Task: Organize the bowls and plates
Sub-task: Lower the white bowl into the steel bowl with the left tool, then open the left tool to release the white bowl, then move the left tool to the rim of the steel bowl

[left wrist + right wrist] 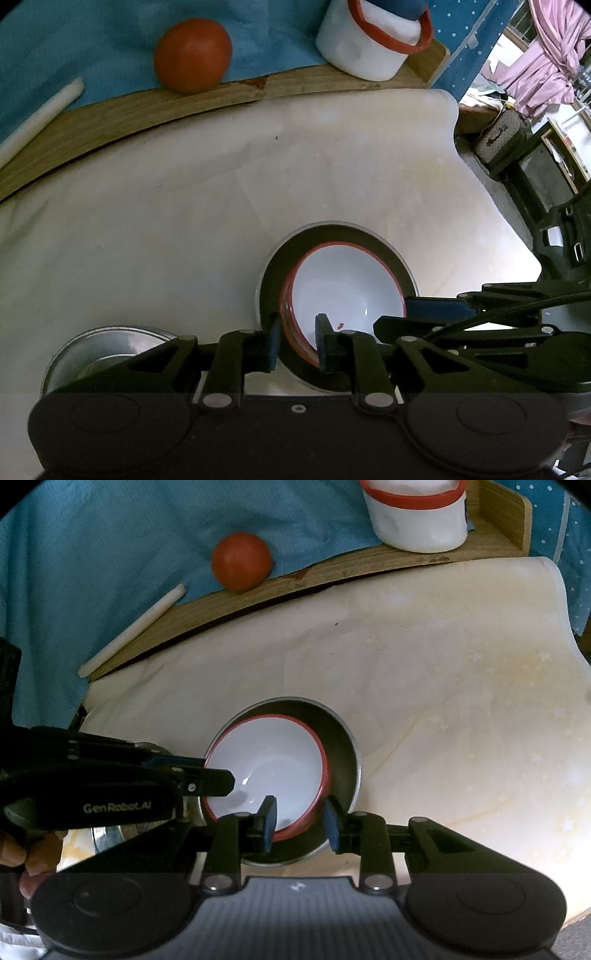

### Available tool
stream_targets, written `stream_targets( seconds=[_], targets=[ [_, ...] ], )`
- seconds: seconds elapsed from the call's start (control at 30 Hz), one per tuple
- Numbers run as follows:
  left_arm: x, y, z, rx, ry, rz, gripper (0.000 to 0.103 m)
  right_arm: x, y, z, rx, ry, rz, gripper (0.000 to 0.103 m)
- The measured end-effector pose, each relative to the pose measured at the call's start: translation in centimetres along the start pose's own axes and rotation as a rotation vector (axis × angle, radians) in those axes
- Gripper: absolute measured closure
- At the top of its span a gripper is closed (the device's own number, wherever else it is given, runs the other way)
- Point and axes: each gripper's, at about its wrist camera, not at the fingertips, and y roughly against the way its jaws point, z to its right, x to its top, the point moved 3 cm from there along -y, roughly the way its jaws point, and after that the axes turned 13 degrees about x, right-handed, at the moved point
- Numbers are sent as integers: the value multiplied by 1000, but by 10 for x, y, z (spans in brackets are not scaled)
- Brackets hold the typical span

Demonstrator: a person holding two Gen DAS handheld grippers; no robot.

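The red-rimmed white bowl (pixel 269 771) sits nested in a dark pan (pixel 343 760) on the desk (pixel 461 701), both claws straddling its rim, left claw (pixel 298 341) and right claw (pixel 301 825) with jaws apart, seemingly to steady the stack.

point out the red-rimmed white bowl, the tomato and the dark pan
red-rimmed white bowl (pixel 269 760), right wrist view, on its white inner floor
tomato (pixel 192 55), left wrist view, on the middle of its red skin
dark pan (pixel 341 760), right wrist view, on the dark inner wall right of the bowl

Cream cloth (pixel 443 686) lies open; tomato (pixel 242 561) and white cup (pixel 417 524) line the far edge.
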Motion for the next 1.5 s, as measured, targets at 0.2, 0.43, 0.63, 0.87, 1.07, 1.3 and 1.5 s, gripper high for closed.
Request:
stream_targets(
  seconds=[0.2, 0.43, 0.63, 0.87, 1.07, 1.3, 1.5],
  targets=[
    [-1, 4, -3, -5, 4, 15, 73, 0, 2, -1, -2, -2, 11, 71],
    [-2, 12, -10, -17, 30, 37, 67, -2, 10, -5, -11, -9, 44, 66],
    [0, 20, -19, -9, 62, 70, 53, -3, 16, -6, -25, -12, 68, 61],
    [1, 26, -35, 40, 107, 113, 25, -3, 28, 1, -37, -33, 107, 41],
    [2, 23, -47, 95, 128, 119, 5, -3, 35, 6, -53, -56, 142, 17],
    [5, 17, -56, 123, 121, 105, 1, -4, 39, 11, -59, -75, 155, 0],
    [5, 13, -57, 118, 129, 107, 1, -3, 37, 17, -99, -78, 151, 0]
  ],
)
